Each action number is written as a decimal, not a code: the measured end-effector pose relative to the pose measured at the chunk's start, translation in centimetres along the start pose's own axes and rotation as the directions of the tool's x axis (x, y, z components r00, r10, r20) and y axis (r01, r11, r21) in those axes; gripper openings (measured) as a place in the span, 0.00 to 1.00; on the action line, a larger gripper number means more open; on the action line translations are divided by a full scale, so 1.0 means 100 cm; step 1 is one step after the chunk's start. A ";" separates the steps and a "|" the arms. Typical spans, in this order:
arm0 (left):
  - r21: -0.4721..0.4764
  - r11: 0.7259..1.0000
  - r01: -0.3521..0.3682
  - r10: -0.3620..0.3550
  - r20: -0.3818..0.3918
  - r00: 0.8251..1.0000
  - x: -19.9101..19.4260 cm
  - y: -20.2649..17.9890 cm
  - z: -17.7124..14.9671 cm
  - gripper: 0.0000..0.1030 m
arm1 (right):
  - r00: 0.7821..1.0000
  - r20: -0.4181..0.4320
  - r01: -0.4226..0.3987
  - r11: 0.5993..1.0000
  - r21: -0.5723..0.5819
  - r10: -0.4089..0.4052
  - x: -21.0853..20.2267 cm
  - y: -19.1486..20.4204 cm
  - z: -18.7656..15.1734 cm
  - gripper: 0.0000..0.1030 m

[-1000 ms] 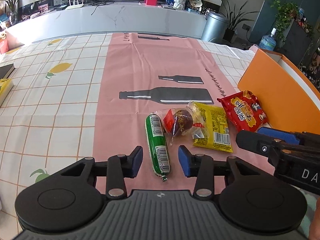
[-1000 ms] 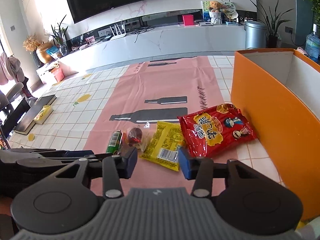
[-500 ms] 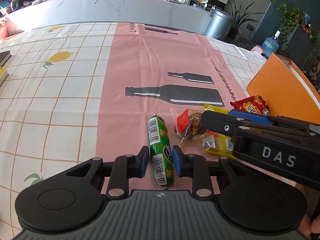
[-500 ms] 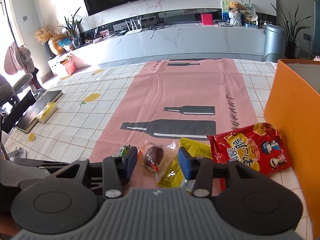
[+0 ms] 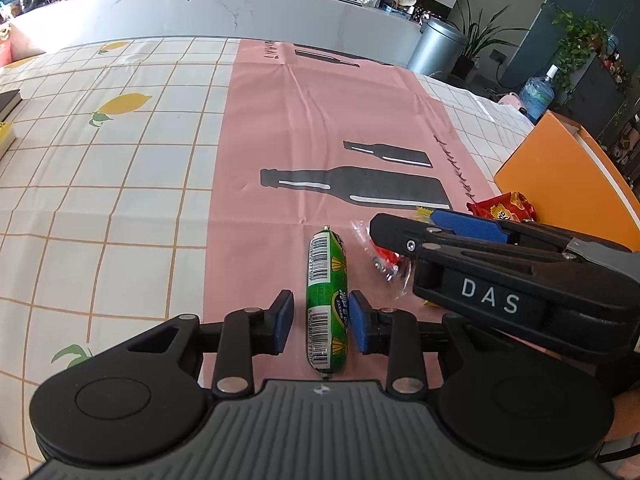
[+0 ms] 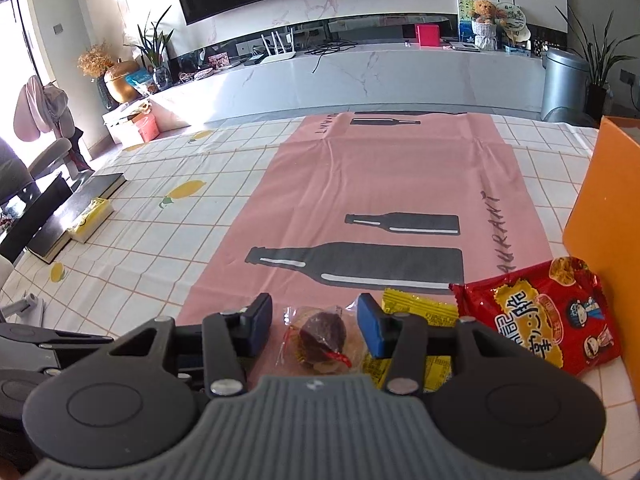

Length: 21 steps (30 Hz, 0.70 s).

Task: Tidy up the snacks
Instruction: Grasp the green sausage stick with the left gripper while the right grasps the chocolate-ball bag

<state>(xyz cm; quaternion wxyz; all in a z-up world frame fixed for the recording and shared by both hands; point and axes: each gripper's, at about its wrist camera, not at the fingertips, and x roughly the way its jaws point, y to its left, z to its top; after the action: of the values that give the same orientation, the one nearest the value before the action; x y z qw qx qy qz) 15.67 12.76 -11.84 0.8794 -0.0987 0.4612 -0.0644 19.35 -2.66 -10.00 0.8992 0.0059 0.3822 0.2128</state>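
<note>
Left tool (image 5: 320, 322) was seen straddling the green sausage (image 5: 327, 304) on the bench (image 5: 120, 200), fingers not quite clamped. Right tool (image 6: 314, 326) was open around the clear-wrapped snack (image 6: 322, 338).

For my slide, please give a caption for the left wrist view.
Left gripper straddles the green sausage on the pink cloth, with a slight gap at one finger.

Green sausage stick (image 5: 326, 300), barcoded, lies lengthwise between the left fingers (image 5: 285, 322). Clear-wrapped dark round snack (image 6: 323, 335) sits flat between the right fingers (image 6: 370, 330). Yellow packet (image 6: 420, 305) lies just right of those, partly hidden. Red crisp bag (image 6: 548, 316) farther right, flat against orange box (image 6: 600, 216).
</note>
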 end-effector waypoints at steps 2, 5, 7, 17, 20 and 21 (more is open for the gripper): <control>0.015 1.000 -0.012 0.012 0.003 1.000 0.001 -0.002 0.000 0.36 | 1.000 0.002 0.008 1.000 -0.004 -0.008 0.000 -0.001 -0.001 0.50; 0.015 1.000 -0.017 0.017 0.004 1.000 0.002 -0.004 0.001 0.36 | 1.000 -0.003 0.004 1.000 0.011 -0.004 -0.002 -0.007 -0.002 0.50; 0.012 1.000 -0.021 0.020 0.006 1.000 0.002 -0.004 0.001 0.36 | 1.000 -0.004 -0.003 1.000 0.013 0.003 -0.002 -0.010 -0.002 0.50; 0.047 0.996 -0.078 0.077 0.022 0.997 0.004 -0.014 -0.001 0.36 | 1.000 -0.017 0.007 1.000 -0.026 -0.008 0.003 -0.006 0.000 0.50; 0.073 0.992 -0.105 0.103 0.031 0.994 0.005 -0.020 -0.003 0.36 | 1.000 -0.020 0.016 0.999 -0.036 -0.017 0.003 -0.005 -0.001 0.50; 0.091 0.989 -0.117 0.115 0.035 0.993 0.006 -0.022 -0.004 0.36 | 0.999 -0.023 0.024 0.999 -0.041 -0.025 0.004 -0.004 -0.002 0.50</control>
<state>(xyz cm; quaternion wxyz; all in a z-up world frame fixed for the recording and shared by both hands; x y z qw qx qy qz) 15.63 10.45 -11.98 0.8920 -0.0317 0.4497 -0.0330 19.64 -2.92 -10.43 0.8972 -0.0196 0.3881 0.2098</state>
